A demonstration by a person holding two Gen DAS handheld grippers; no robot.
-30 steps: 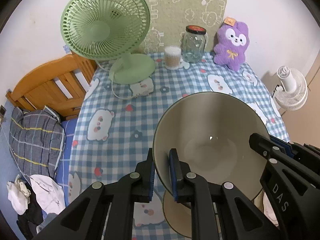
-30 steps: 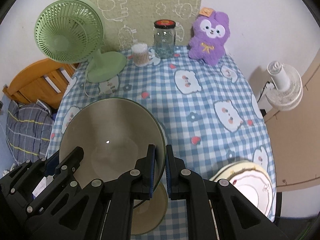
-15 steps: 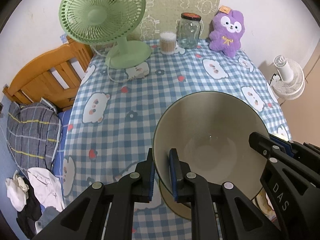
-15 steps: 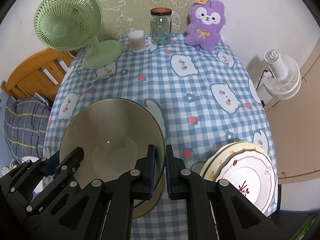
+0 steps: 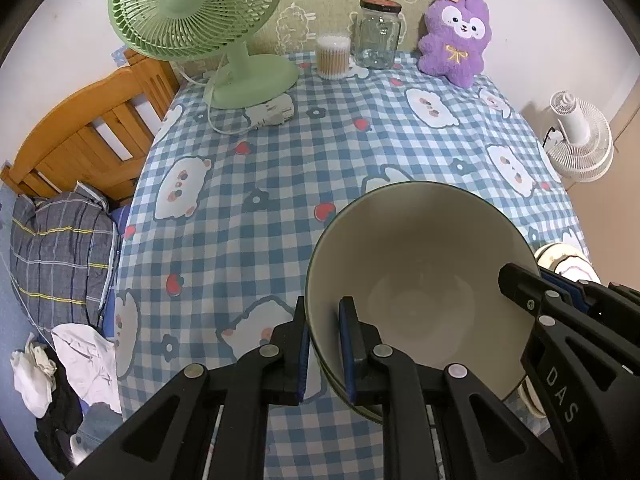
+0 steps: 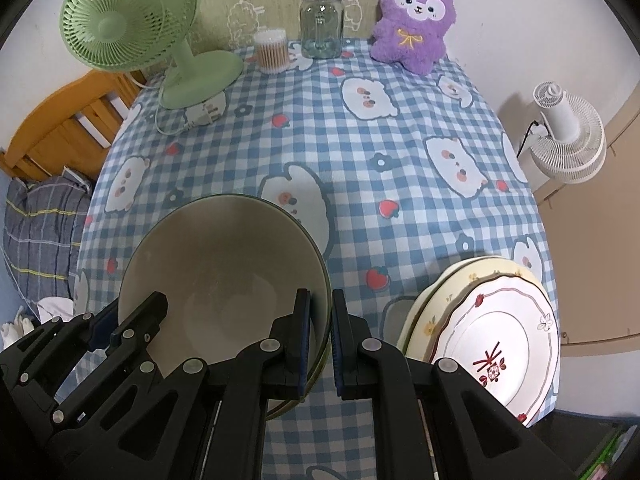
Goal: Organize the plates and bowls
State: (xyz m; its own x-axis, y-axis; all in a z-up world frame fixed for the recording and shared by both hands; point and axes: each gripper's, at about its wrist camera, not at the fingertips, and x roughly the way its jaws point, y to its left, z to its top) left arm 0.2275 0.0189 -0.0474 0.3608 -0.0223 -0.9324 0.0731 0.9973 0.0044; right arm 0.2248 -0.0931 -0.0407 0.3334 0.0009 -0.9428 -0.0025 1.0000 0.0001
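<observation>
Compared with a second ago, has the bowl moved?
Yes. The bowl, clamped at its rim by both grippers, the left gripper and the right gripper, has drawn away from the green fan toward the table's near edge, beside the plates.

Bright even light, sharp, fisheye-curved edges
</observation>
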